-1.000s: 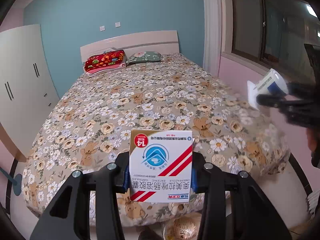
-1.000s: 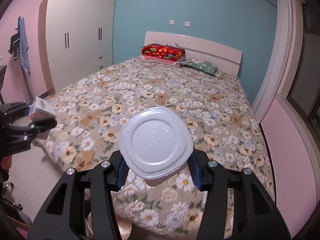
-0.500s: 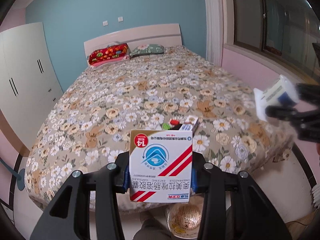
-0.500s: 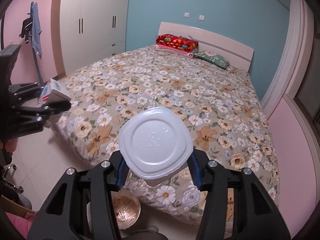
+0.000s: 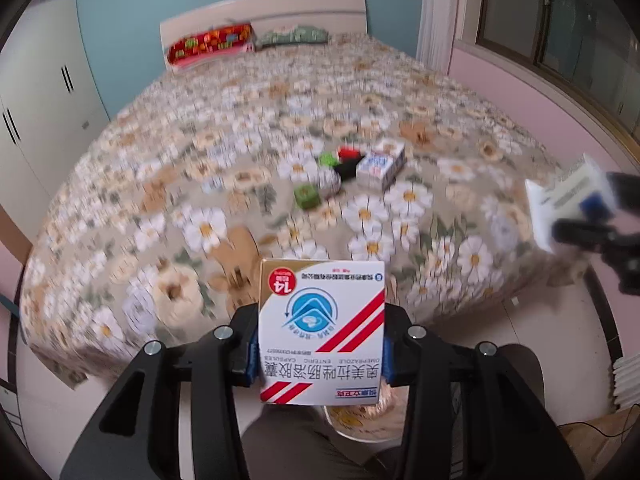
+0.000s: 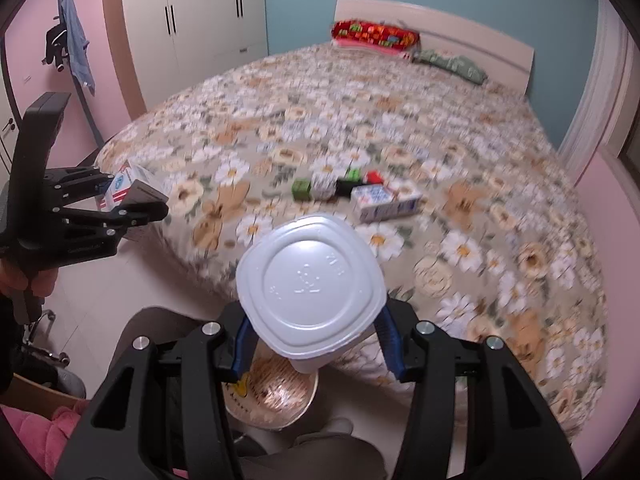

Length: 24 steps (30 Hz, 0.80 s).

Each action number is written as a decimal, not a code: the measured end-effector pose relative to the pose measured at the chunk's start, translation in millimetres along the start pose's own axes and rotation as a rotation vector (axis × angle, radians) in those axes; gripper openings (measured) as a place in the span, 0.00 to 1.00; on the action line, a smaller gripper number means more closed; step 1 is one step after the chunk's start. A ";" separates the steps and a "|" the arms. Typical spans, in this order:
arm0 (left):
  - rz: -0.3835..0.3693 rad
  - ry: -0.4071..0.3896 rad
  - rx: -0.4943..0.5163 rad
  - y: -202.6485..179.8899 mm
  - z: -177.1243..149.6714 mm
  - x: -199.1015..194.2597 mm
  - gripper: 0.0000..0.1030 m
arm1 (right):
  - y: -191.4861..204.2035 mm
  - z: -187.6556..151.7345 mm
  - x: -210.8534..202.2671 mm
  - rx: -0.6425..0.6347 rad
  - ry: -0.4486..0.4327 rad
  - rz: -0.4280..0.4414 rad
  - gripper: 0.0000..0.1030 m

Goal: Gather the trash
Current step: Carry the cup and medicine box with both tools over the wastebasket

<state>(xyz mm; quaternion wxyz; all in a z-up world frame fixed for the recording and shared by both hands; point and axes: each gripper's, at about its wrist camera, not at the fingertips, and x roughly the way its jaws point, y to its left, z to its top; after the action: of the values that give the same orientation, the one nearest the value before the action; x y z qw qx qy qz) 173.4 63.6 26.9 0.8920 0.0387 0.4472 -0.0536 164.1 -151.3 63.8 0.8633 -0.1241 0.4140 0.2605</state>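
Left tool (image 5: 320,356) is clamped on a white, red-striped medicine box (image 5: 322,332), blue pads pressed on its two side faces; the box stands upright between the fingers with its print upside down. Right tool (image 6: 312,344) grips a white plastic cup (image 6: 310,286) by its walls, the cup's flat end facing the camera. Both tools point steeply down, near the foot of the bed (image 6: 460,128).

Below and between the tools, on the floor beside the person's trouser leg, sits a round bin (image 6: 276,396) with a shiny coppery lining. In the left wrist view only a sliver of it shows under the box. Judged to be the drop target; the step in hand looks like carrying both items to it.

More trash lies on the bedspread: a blue-and-white carton (image 5: 380,166), a green cube (image 5: 306,197), and a small red, black and green cluster beside them, blurred.

Risks, as judgement:
- The bin mouth is largely hidden behind each held item, so a release could be misjudged; the box or cup may strike the rim and land on the floor.
- The cup is held by thin walls, which may flex and slip or crumple under the squeeze.
- Both tools converge on one small opening, so collision is possible if they release together.
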 end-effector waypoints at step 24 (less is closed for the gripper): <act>-0.136 0.384 -0.012 -39.7 -128.2 161.7 0.44 | 30.4 -130.2 181.7 0.065 0.349 0.115 0.50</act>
<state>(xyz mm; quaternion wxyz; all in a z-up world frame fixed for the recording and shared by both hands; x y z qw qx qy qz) 162.6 29.4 -180.1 0.7848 0.0128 0.6110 -0.1027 157.4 -118.8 -159.3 0.7656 -0.1154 0.5721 0.2705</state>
